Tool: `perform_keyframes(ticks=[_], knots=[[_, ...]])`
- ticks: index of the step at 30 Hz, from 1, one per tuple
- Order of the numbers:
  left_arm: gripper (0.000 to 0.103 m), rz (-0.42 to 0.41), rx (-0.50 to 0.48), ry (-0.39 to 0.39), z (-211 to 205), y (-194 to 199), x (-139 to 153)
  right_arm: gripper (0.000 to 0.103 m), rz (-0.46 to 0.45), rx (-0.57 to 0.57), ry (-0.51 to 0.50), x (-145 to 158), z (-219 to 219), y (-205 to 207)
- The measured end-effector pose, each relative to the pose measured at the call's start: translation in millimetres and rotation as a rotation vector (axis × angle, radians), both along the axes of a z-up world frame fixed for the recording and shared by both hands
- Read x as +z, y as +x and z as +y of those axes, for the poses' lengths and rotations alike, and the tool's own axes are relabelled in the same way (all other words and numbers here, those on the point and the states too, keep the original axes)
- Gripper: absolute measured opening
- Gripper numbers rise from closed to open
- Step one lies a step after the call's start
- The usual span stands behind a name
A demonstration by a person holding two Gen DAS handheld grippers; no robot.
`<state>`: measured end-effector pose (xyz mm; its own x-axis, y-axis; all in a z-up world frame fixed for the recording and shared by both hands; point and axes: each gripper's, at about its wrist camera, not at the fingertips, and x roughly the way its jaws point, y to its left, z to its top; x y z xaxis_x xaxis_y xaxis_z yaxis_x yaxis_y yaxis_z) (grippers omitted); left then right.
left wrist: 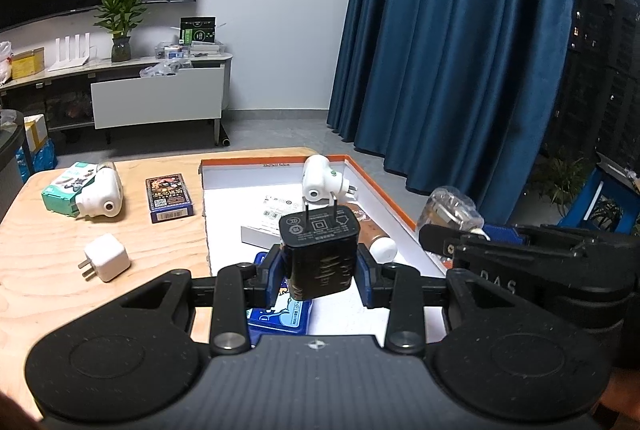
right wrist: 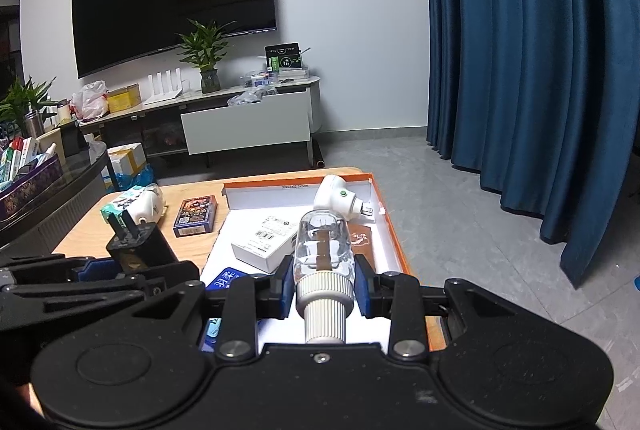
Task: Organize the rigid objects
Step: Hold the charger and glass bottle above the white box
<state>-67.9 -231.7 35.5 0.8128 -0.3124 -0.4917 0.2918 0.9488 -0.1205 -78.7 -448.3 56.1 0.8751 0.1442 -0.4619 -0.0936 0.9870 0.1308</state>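
My left gripper (left wrist: 320, 270) is shut on a black plug adapter (left wrist: 320, 250) with its two prongs pointing up, held above the near end of the orange-rimmed white box (left wrist: 380, 186). My right gripper (right wrist: 324, 280) is shut on a clear small bottle (right wrist: 324, 246) with a ribbed white cap, also over the box (right wrist: 384, 214). Inside the box lie a white plug-in device (left wrist: 318, 180), a flat white carton (right wrist: 264, 246), a brown tube with a white cap (left wrist: 376, 236) and a blue pack (left wrist: 280, 318). In the left wrist view the right gripper and its bottle (left wrist: 452, 208) show at the right.
On the wooden table (left wrist: 160, 250) left of the box lie a white cube charger (left wrist: 107, 257), a dark card box (left wrist: 170, 197), a white device (left wrist: 102, 196) and a green-white carton (left wrist: 66, 192). A TV stand, a plant and blue curtains stand beyond. A dark side table with clutter is at the left.
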Motion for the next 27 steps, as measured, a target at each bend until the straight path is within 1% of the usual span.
perform_keyframes(ticks=[13, 27], knots=[[0.037, 0.03, -0.009, 0.012, 0.6, 19.1, -5.8, 0.037, 0.025, 0.012, -0.013, -5.4, 3.1, 23.3], [0.037, 0.078, -0.031, 0.0, -1.3, 41.7, -11.2, 0.037, 0.073, 0.018, -0.014, -11.2, 5.5, 57.4]])
